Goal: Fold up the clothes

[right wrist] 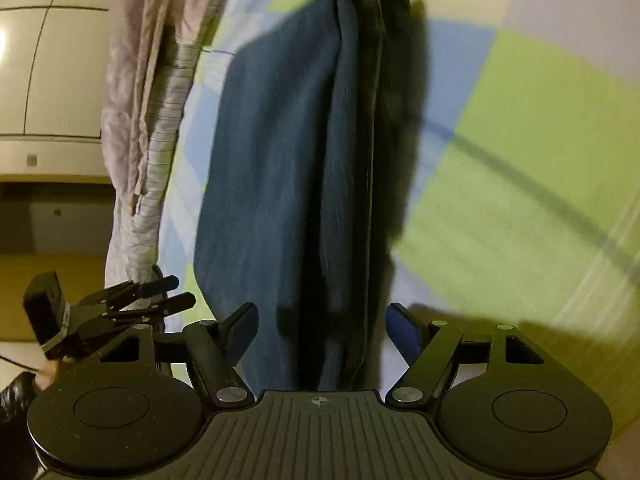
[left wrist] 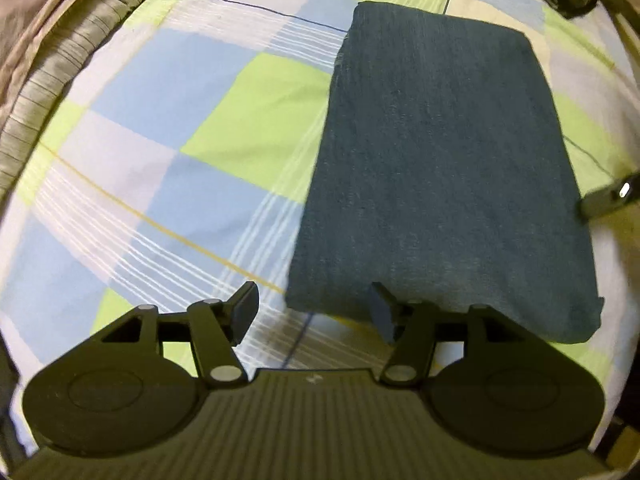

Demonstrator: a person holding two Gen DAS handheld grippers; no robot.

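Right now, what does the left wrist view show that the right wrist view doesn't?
Only the left wrist view shows the folded blue garment from above as a flat, neat rectangle, with the right claw tip at its far side. Only the right wrist view shows its stacked fold edges end-on, the whole left claw, and the room's floor. Both share the garment, the checkered bedsheet, the bunched grey-beige bedding, and open claws.

Our left gripper (left wrist: 314, 312) black, ribbed base, silver rivets | our right gripper (right wrist: 322, 330) likewise, crosshair mark, blue pad

Folded jeans (left wrist: 440, 168) probably on bedsheet (left wrist: 160, 140).
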